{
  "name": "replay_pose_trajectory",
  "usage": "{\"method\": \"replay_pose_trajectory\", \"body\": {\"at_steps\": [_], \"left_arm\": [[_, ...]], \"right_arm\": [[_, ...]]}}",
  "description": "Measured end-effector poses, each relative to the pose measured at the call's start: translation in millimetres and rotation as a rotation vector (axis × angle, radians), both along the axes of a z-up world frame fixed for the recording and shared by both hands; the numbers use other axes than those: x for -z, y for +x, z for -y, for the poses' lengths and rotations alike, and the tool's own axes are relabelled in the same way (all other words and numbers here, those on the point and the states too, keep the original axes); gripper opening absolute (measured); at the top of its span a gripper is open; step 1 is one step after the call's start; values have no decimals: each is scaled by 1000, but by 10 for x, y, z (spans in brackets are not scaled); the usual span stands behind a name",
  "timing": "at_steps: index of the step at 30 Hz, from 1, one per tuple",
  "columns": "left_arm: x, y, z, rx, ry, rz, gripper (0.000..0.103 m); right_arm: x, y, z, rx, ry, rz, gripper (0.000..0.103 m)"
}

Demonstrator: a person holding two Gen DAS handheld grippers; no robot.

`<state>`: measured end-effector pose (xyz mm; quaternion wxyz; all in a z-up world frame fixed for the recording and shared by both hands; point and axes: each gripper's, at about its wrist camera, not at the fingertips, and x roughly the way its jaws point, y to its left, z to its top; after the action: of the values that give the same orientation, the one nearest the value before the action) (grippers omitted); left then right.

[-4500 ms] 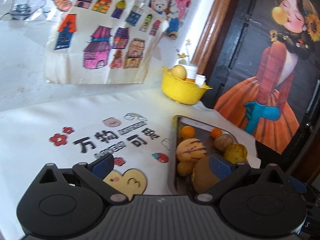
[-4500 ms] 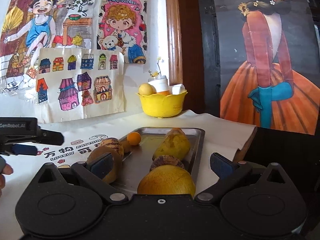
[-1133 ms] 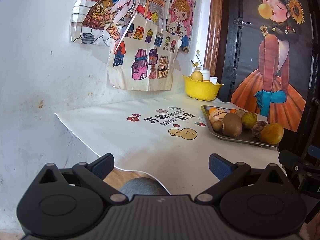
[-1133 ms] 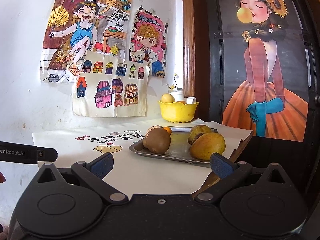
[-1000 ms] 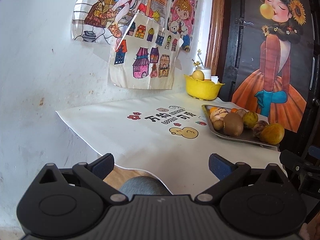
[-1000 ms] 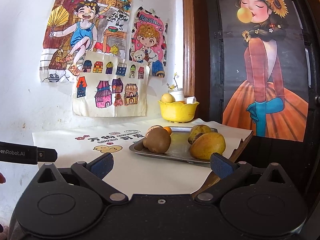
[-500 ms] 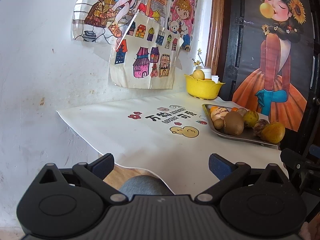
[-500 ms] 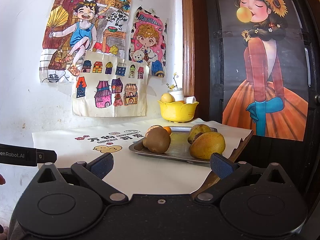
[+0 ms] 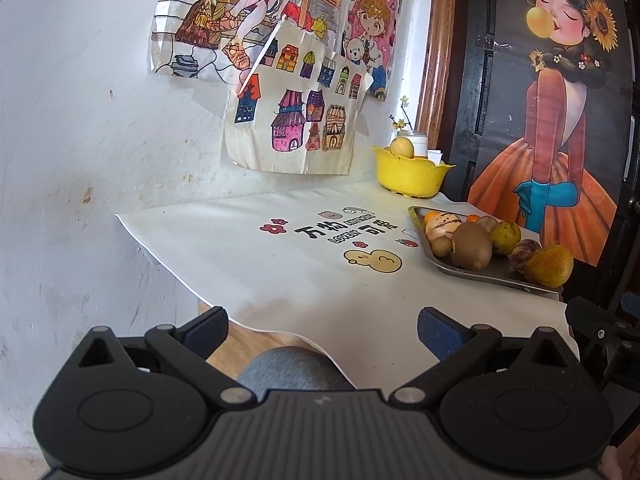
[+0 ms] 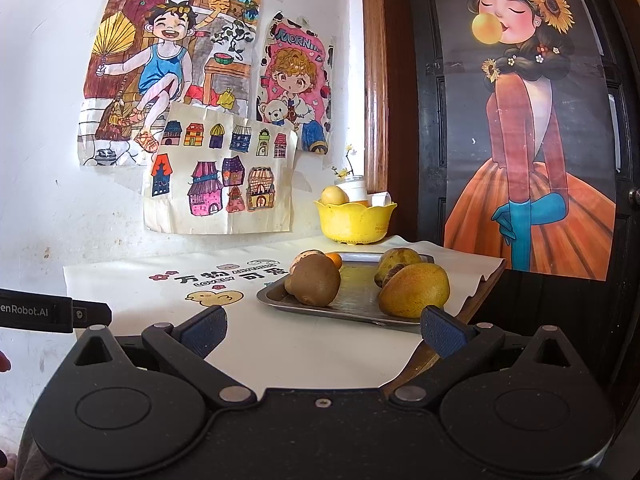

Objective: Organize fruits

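A metal tray (image 9: 496, 274) (image 10: 360, 304) on the right side of the table holds several fruits: a brown kiwi (image 9: 472, 246) (image 10: 314, 280), a yellow mango (image 9: 548, 266) (image 10: 414, 290), a striped pale melon (image 9: 440, 224), small oranges and others. A yellow bowl (image 9: 410, 174) (image 10: 354, 220) with a round yellow fruit stands behind the tray by the wall. My left gripper (image 9: 323, 328) is open and empty, held back from the table's near edge. My right gripper (image 10: 323, 326) is open and empty too, short of the tray's front.
The white printed tablecloth (image 9: 256, 256) covers the table and hangs over its near edge. Drawings (image 10: 216, 176) are taped to the wall behind. A dark door with a poster (image 10: 528, 160) stands at the right. The left gripper's body (image 10: 48, 312) shows at the right view's left edge.
Over the last second almost nothing moves. Since 4.5 s ago both grippers have drawn back from close over the tray to beyond the table's near edge.
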<state>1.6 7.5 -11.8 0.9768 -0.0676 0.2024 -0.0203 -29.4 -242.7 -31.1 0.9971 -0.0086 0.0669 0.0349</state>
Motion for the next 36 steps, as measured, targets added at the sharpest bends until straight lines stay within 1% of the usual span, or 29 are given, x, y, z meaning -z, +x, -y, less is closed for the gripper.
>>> {"method": "replay_pose_trajectory", "body": {"at_steps": [17, 19, 22, 24, 31, 36], "left_arm": [[1, -4, 2, 5, 0, -2, 103], [-2, -14, 30, 15, 23, -5, 103], [-6, -25, 112, -13, 86, -6, 103], [-8, -39, 156, -11, 113, 1, 103], [-26, -78, 223, 14, 140, 19, 103], [-31, -72, 205, 12, 136, 21, 103]], "right_arm": [[-2, -1, -7, 1, 0, 0, 103], [-2, -1, -7, 1, 0, -1, 103], [-2, -1, -10, 1, 0, 0, 103], [-2, -1, -10, 2, 0, -1, 103], [-2, 0, -9, 1, 0, -1, 103], [-3, -1, -14, 2, 0, -1, 103]]}}
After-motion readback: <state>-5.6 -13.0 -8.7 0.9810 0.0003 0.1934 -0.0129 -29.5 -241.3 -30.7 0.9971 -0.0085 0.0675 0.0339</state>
